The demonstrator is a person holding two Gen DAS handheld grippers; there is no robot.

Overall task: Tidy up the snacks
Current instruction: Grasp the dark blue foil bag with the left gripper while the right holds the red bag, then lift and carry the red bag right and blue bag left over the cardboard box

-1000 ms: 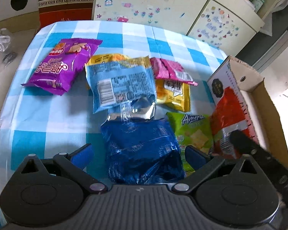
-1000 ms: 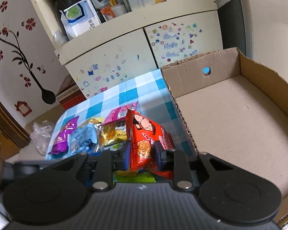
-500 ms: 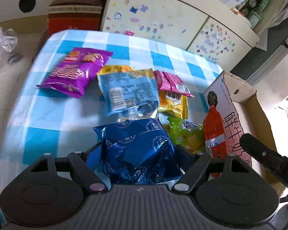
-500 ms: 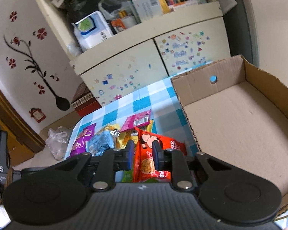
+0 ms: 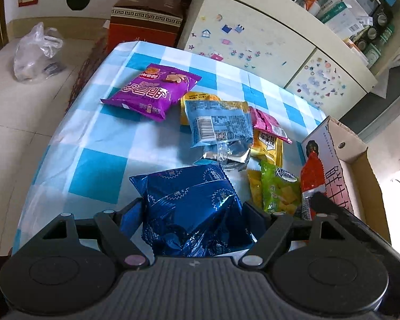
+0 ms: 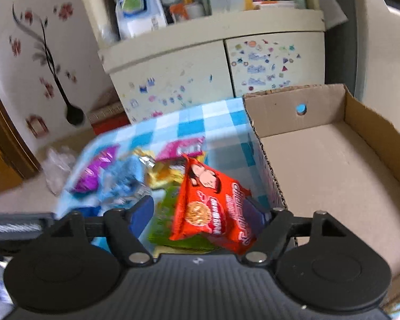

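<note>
The snacks are being moved from the checked tablecloth (image 5: 98, 170) into the cardboard box (image 6: 333, 176), and two packets are in hand at once. The dark blue foil packet (image 5: 192, 208) is clamped between the pads of the left gripper (image 5: 192, 213), its lower part crumpled, and is held above the cloth just in front of the heap. In the right wrist view the jaws of the right gripper (image 6: 200, 213) are opening; the red snack packet (image 6: 213, 202) lies tilted between them, touching only the right pad as far as can be told, beside the box's near wall and not over its floor. The box floor looks bare.

A second ago the red packet was pinched upright by shut jaws, and the blue packet lay flat between wide left jaws; it has since been gripped and raised.

Next, the red packet probably needs re-gripping or carrying over the wall, since a release here would likely drop it onto the green packet (image 6: 170, 213) below
</note>
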